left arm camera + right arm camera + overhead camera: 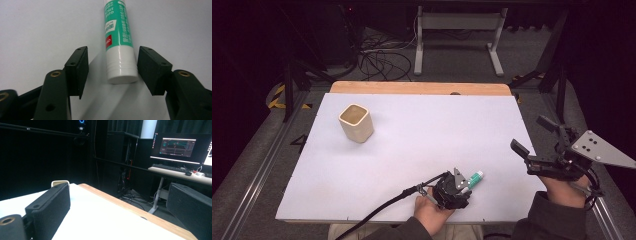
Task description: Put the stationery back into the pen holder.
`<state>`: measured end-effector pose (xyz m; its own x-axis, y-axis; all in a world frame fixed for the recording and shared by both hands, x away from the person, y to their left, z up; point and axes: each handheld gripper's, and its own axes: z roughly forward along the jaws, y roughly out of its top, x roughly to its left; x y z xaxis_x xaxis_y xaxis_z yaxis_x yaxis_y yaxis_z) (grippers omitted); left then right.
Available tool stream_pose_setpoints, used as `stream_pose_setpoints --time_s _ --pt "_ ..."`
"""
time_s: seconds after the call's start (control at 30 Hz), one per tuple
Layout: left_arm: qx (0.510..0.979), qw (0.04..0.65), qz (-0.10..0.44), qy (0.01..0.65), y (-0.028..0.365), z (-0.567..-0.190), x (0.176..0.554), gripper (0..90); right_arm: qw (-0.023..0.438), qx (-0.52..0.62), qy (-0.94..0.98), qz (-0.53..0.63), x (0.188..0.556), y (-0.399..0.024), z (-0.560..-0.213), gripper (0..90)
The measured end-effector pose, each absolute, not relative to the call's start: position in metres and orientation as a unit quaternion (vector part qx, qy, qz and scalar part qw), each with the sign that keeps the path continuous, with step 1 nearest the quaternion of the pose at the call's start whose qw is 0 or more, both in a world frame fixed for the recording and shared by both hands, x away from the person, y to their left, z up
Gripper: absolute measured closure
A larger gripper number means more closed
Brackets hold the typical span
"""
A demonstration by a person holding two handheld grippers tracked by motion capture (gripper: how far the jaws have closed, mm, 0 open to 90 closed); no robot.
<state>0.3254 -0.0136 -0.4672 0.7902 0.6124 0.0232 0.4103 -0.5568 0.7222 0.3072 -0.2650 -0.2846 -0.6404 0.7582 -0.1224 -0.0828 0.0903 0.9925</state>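
A person is kneeling the left tongs (pixel 460 181) low over the near edge of the white bench (pixel 412 145), where a green-and-white glue stick (pixel 119 42) is lying flat. The tongs are standing apart around its white base end; one pad (pixel 152 68) is almost touching, the other pad (pixel 78 67) is well clear. To do this well, the tongs should be centring on the tube before squeezing, so it is not rolling aside. Its long axis is running straight away from the tongs, far end pointing toward the bench's right side. The right tongs (pixel 532 137) are hovering apart off the right edge, holding nothing. A beige cup (pixel 356 122) is standing far left.
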Motion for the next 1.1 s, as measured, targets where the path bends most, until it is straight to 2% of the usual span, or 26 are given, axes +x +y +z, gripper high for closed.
stream_pose_setpoints --time_s 0.13,0.17,0.2,0.27,0.5,1.1 --pt "0.872 0.368 0.142 0.291 -0.013 -0.467 0.324 49.9 0.338 0.258 0.656 0.623 0.307 -0.266 -0.284 5.9" --pt "0.873 0.370 0.140 0.286 -0.013 -0.467 0.324 57.6 0.338 0.258 0.656 0.624 0.307 -0.266 -0.284 5.9" --pt "0.873 0.373 0.139 0.281 -0.013 -0.467 0.324 57.6 0.338 0.258 0.656 0.624 0.307 -0.266 -0.284 5.9" --pt "0.873 0.375 0.137 0.279 -0.013 -0.467 0.324 64.7 0.339 0.258 0.656 0.624 0.306 -0.266 -0.284 5.9" --pt "0.874 0.379 0.141 0.270 -0.008 -0.464 0.326 64.9 0.338 0.260 0.654 0.624 0.307 -0.267 -0.285 5.9" --pt "0.828 0.455 0.166 0.281 0.029 -0.426 0.333 64.7 0.336 0.260 0.658 0.622 0.309 -0.265 -0.286 6.1"
